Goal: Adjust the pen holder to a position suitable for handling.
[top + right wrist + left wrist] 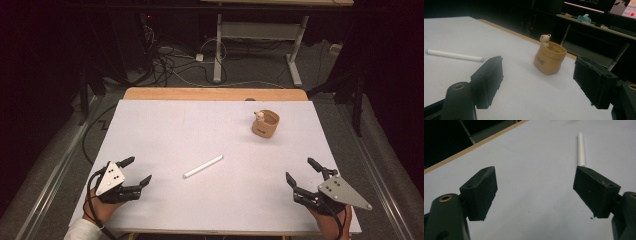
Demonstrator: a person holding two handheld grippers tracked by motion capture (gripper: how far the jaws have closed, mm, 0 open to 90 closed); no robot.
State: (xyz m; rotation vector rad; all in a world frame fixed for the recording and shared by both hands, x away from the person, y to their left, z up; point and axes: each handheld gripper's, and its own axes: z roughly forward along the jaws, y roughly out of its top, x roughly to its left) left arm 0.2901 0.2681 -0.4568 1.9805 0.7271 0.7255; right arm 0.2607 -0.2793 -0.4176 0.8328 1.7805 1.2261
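while my left gripper [138, 171] waits at the near left of the white worktop [165, 135], its fingers [480, 191] are spread wide with nothing between them. my right gripper [303, 172] sits at the near right, fingers [489, 78] equally apart and empty. between the two, well apart from both, i see the white pen [203, 166] lying flat near the worktop's middle, slanted. beyond my right gripper stands a tan cup [265, 124] with a small bear figure [545, 38] at its rim.
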